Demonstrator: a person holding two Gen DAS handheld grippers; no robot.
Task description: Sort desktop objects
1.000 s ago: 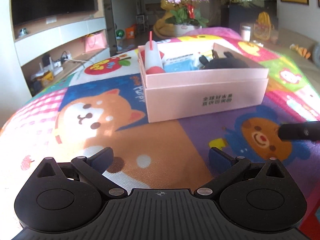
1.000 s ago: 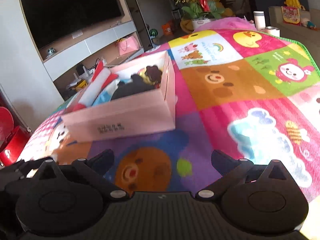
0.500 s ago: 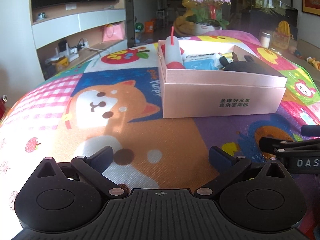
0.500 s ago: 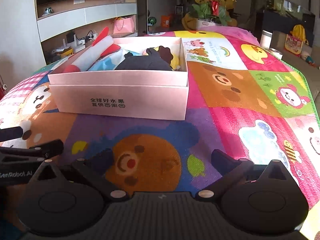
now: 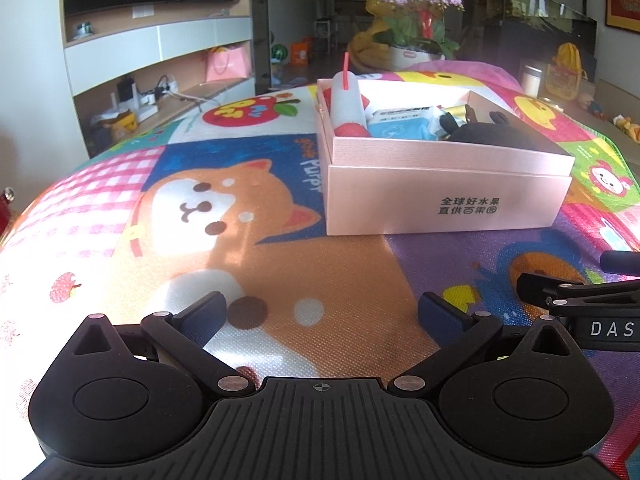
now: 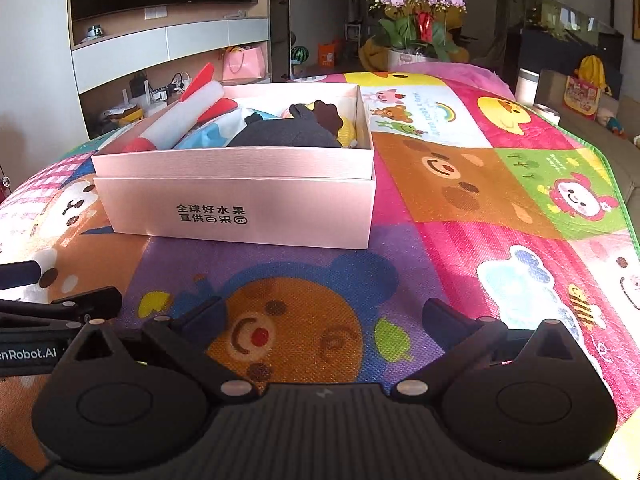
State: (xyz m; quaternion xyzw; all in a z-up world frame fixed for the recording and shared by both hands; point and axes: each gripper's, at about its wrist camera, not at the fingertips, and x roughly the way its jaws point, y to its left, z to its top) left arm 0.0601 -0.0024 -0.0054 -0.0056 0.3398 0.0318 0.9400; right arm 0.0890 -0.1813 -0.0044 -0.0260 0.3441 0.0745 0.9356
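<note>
pink cardboard box (image 5: 448,196) sits on the far right part of a cartoon-printed mat (image 5: 224,208) that covers the tabletop, seen from the left wrist view. inside it, at the left end, a white roller with red caps (image 5: 347,100) leans against the wall; a blue-and-white packet (image 5: 400,126) lies beside it, and a black plush toy (image 5: 496,132) fills the right end. black chinese print marks the near wall of the box. the left tongs (image 5: 320,314) hover low over the dog picture on the mat, spread wide, with nothing between the blue pads (image 5: 202,314). part of the other tool shows at the right edge, near the bear picture.

from the right wrist view the box (image 6: 236,208) stands at the far left, with the roller (image 6: 184,120) sticking up over its far-left corner and the plush toy (image 6: 284,132) in the middle. the right tongs (image 6: 324,316) are spread wide and empty over the orange bear on the mat (image 6: 472,184), well short of the box. the left tool shows at the left edge. a pot of purple orchids (image 6: 420,8) stands beyond the far end.
</note>
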